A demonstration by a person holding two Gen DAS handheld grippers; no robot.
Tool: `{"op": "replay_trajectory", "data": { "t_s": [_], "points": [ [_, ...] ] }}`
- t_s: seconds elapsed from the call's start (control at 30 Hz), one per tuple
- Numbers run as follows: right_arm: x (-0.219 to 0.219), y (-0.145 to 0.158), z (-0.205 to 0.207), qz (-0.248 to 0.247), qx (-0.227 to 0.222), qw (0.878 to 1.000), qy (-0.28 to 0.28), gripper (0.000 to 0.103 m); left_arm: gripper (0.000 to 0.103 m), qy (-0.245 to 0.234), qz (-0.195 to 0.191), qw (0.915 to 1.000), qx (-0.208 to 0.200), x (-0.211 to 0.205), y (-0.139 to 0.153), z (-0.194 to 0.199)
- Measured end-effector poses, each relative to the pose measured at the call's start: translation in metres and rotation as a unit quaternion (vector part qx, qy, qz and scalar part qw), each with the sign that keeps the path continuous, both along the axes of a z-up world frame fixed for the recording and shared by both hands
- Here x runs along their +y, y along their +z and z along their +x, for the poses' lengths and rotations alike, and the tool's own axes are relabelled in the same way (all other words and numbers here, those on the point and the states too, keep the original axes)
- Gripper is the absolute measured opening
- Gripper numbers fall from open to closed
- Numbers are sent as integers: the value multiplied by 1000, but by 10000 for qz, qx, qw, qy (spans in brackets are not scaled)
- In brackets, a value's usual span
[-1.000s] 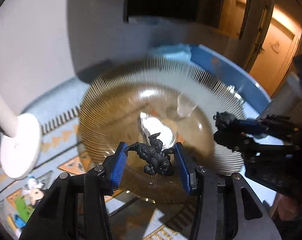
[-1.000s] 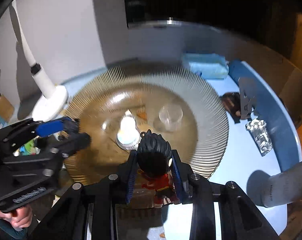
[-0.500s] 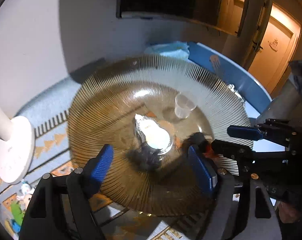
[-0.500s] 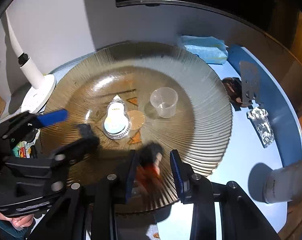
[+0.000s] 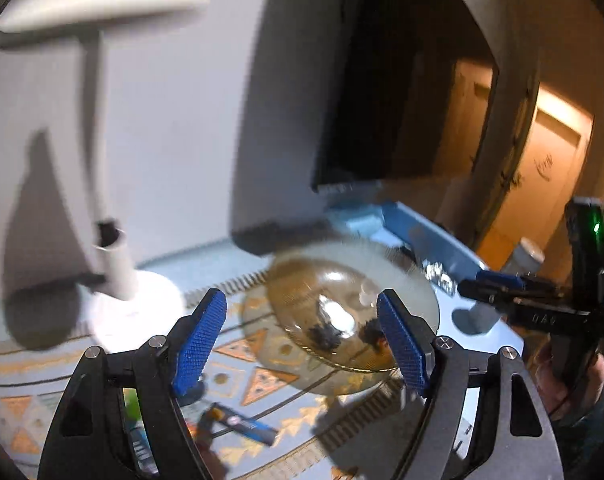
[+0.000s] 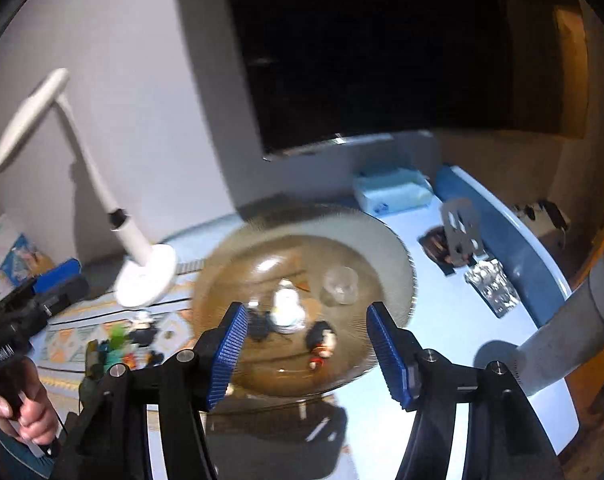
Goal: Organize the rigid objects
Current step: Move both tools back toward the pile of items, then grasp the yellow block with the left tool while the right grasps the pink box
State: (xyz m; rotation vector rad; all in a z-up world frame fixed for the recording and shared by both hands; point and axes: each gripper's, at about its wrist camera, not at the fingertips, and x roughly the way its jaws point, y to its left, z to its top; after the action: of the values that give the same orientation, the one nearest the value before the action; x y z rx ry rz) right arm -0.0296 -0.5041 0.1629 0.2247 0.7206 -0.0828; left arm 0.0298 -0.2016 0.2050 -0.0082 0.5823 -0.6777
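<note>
A ribbed amber glass plate (image 6: 382,240) (image 5: 406,268) lies on the table. On it lie a black creature figure (image 6: 258,328) (image 5: 322,334), a red figure with black hair (image 6: 322,344) (image 5: 372,334), a foil cup with a white filling (image 6: 288,308) and a small clear cup (image 6: 340,284). My left gripper (image 5: 302,340) is open and empty, held above and short of the plate. My right gripper (image 6: 306,352) is open and empty above the plate's near edge. Each gripper shows in the other's view, the right one (image 5: 502,284) and the left one (image 6: 42,292).
A white desk lamp (image 6: 142,272) (image 5: 118,276) stands left of the plate. Small toys (image 6: 126,340) and a dark pack (image 5: 242,424) lie on the patterned mat at the left. A tissue pack (image 6: 394,192), a metal spatula (image 6: 460,228) and foil (image 6: 490,284) lie at the right.
Both grippers opened and dropped their figures onto the plate, then drew back and up. The black figure and the red figure now lie on the plate.
</note>
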Motion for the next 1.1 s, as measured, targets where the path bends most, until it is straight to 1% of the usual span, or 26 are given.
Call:
{"op": "replay_trajectory", "data": {
  "t_s": [0.07,0.17,0.23,0.27,0.3,0.37,0.43,0.5,0.6,0.67,0.7,0.77,0.83,0.87,0.9,0.93,1.0,1.07,1.1],
  "points": [
    [19,12,-9,-14,-144,9996,222,61,76,166,-20,9997,-194,18,15,-11],
    [50,32,-22,-123,-381,9978,524,62,76,465,-91,9975,-533,60,40,-35],
    [71,43,-30,-171,-524,9959,724,62,76,686,-234,9948,-713,95,55,-51],
    [83,48,-33,-183,-595,9943,865,62,78,777,-293,9936,-765,109,60,-57],
    [93,50,-35,-198,-645,9930,972,62,82,869,-338,9924,-805,122,63,-63],
    [117,54,-39,-266,-713,9899,1193,62,83,1181,-397,9884,-871,154,66,-75],
    [135,52,-39,-288,-707,9876,1372,62,83,1399,-419,9854,-877,178,62,-83],
    [155,46,-38,-247,-629,9856,1547,62,83,1533,-416,9842,-788,194,53,-84],
    [177,27,-30,-95,-419,9837,1747,62,83,1841,-296,9815,-440,218,26,-76],
    [188,6,-23,102,-206,9826,1845,62,83,2072,-118,9782,-37,229,-6,-61],
    [193,-4,-19,189,-82,9822,1869,62,83,2186,17,9753,313,233,-31,-46],
    [201,-33,-10,379,252,9808,1895,62,82,2321,304,9683,877,235,-76,-21],
    [214,-66,1,453,659,9778,1939,62,80,2457,616,9587,1292,234,-117,-3],
    [218,-79,3,425,810,9762,1968,62,79,2475,717,9557,1423,233,-132,3],
    [226,-93,6,336,972,9750,1969,62,79,2422,740,9548,1555,231,-152,10],
    [231,-104,8,252,1081,9744,1958,62,79,2347,706,9557,1633,230,-163,13],
    [244,-123,13,199,1255,9722,1967,62,79,2137,552,9598,1733,225,-178,18],
    [253,-136,17,277,1328,9719,1923,62,79,2085,629,9592,1804,213,-187,23],
    [259,-141,20,321,1366,9710,1937,62,79,2060,739,9590,1800,207,-190,25]
  ]
}}
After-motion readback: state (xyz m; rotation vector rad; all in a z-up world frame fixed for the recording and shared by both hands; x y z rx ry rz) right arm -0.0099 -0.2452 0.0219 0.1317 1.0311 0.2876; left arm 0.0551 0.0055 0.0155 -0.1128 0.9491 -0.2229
